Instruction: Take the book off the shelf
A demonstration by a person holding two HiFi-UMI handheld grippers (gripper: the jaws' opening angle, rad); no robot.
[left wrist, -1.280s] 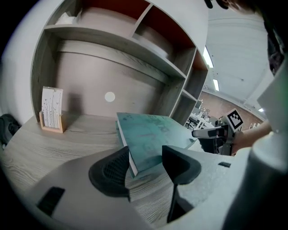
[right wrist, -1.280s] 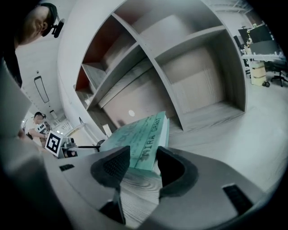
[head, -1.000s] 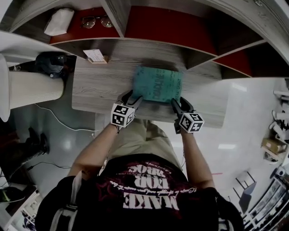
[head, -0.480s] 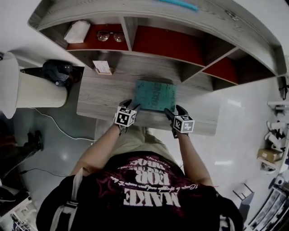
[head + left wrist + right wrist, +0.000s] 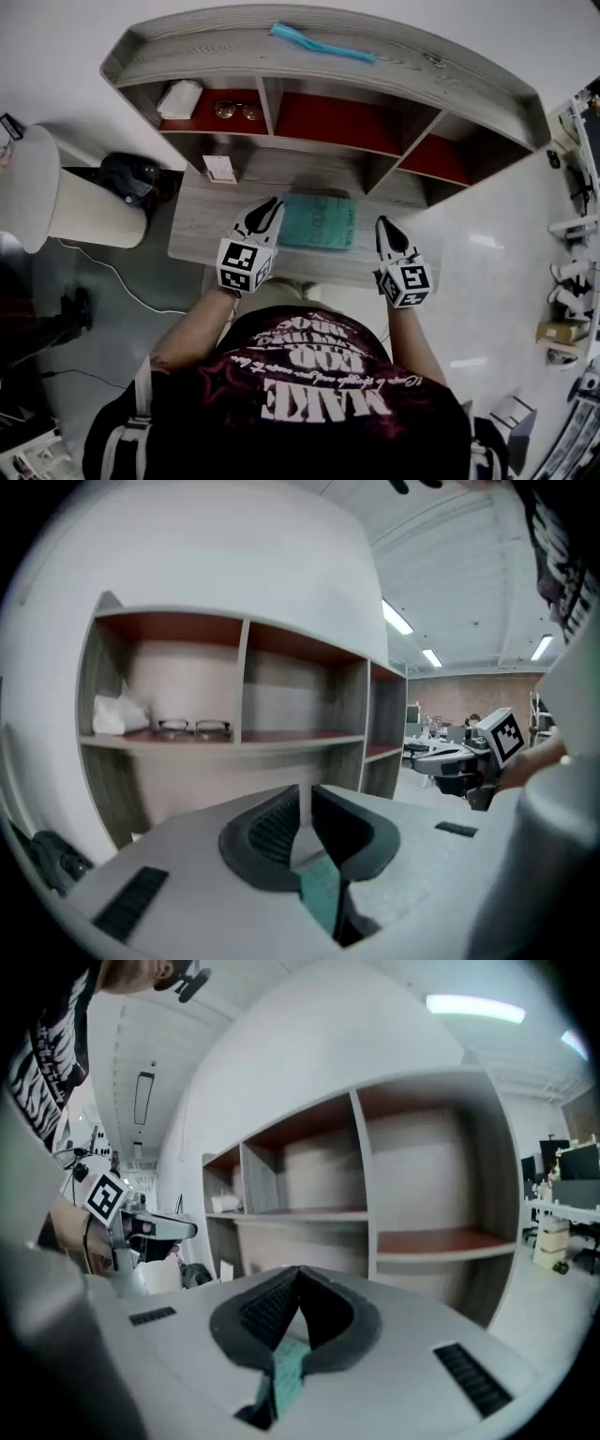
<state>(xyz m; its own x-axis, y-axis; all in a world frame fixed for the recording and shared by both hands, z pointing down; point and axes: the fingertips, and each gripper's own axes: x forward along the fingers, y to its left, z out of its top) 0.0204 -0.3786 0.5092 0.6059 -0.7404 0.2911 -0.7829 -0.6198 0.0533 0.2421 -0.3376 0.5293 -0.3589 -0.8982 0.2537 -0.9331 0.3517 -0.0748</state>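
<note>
Holding both grippers up over the near edge of the desk [image 5: 202, 225], we have nothing in either. The left gripper [image 5: 273, 202] has just been closing, and its jaws stand almost together with a thin slit between the pads and nothing in that slit. The right gripper [image 5: 386, 225] has just closed too, and its jaws meet tip to tip on nothing. Both point toward the shelf [image 5: 216, 66].

The book [image 5: 319, 222], teal, lies flat on the desk between the two grippers as the head view shows it, with its far edge near the shelf's foot. Neither gripper touches it. In both gripper views it shows only as a teal blur below the jaws.

Off the desk's left end we see a white cylinder [image 5: 66, 202] and a black thing [image 5: 136, 178], with a cable [image 5: 112, 267] trailing over the floor.

Left of the book and further back, a small card [image 5: 220, 169] stands on the desk just before the shelf. Behind it the shelf's left compartment holds a white cloth [image 5: 180, 98] and, beside that, glasses [image 5: 236, 111] on the red floor. Upright boards part this compartment from the middle one, and the middle one from the right. On the shelf's top board lies a thin teal thing [image 5: 322, 43]; we cannot tell what it is.
</note>
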